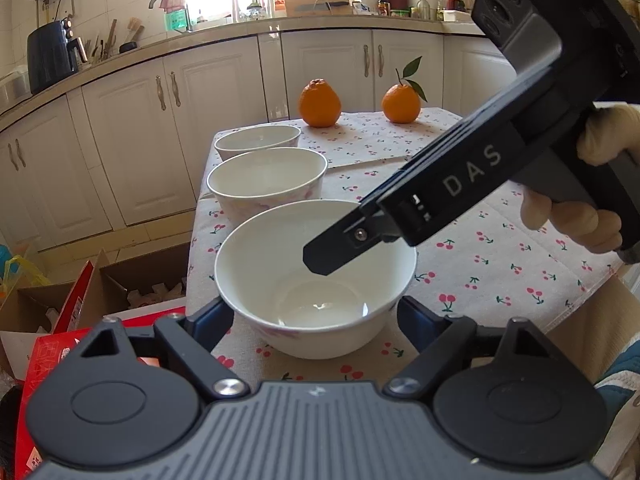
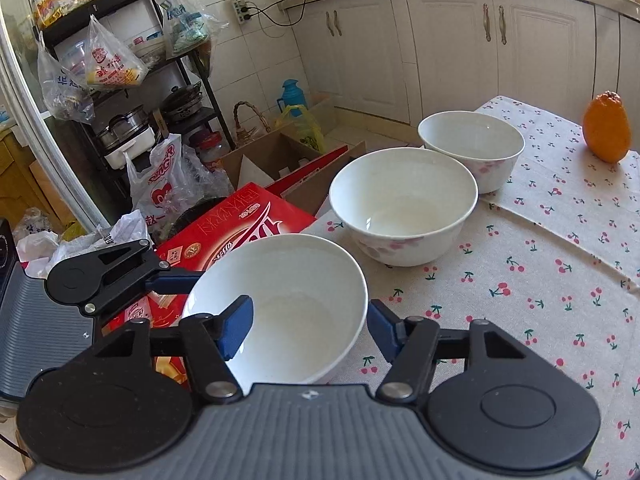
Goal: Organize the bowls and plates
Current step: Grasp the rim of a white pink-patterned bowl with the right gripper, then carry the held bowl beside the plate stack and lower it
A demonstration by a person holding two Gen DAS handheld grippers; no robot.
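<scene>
Three white bowls with pink flower prints stand in a row along the table's left edge. Around the nearest bowl [image 1: 260, 264] [image 2: 304, 280] sits my left gripper [image 1: 316, 312], its blue pads against the bowl's lower sides; one of its fingers [image 2: 172, 281] shows in the right wrist view. My right gripper [image 2: 310, 328] [image 1: 320, 260] is shut on the same bowl's rim, with one finger inside and one outside. Behind it stand the middle bowl [image 1: 266, 178] [image 2: 404, 200] and the far bowl [image 1: 258, 140] [image 2: 472, 140]. All three look empty. No plates show.
Two oranges [image 1: 320, 104] [image 1: 401, 103] sit at the far end of the cherry-print tablecloth [image 1: 480, 248]. A gloved hand [image 1: 572, 216] holds the right gripper. Left of the table, a red box [image 2: 240, 224], a cardboard box [image 1: 132, 280] and bags crowd the floor. White cabinets stand behind.
</scene>
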